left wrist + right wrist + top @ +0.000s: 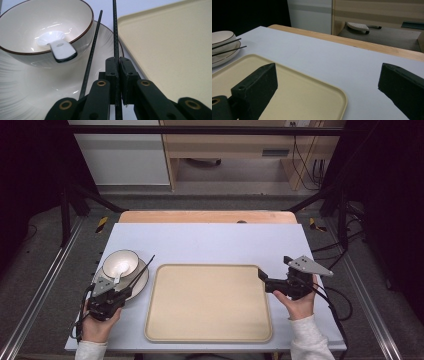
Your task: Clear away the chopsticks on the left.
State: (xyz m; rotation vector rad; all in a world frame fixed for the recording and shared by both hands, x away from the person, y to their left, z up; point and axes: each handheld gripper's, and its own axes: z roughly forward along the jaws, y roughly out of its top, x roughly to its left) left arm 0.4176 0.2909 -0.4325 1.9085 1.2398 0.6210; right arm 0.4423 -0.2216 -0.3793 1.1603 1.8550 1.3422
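- Clamping one black chopstick (pixel 115 32) between our left gripper (pixel 117 65) jaws, we are holding it over the plate (pixel 30 85), just beside the bowl (pixel 37 22).
- The second chopstick (pixel 92 50) is lying alongside, outside the jaws.
- Our right gripper (pixel 327 82) is hovering wide open, gripping nothing, over the tray (pixel 312 100) edge.

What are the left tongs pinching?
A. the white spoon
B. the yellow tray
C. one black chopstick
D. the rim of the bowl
C: in the left gripper view the left tongs are shut on one black chopstick, while the other chopstick lies loose on the plate beside the bowl, and the white spoon rests in that bowl.
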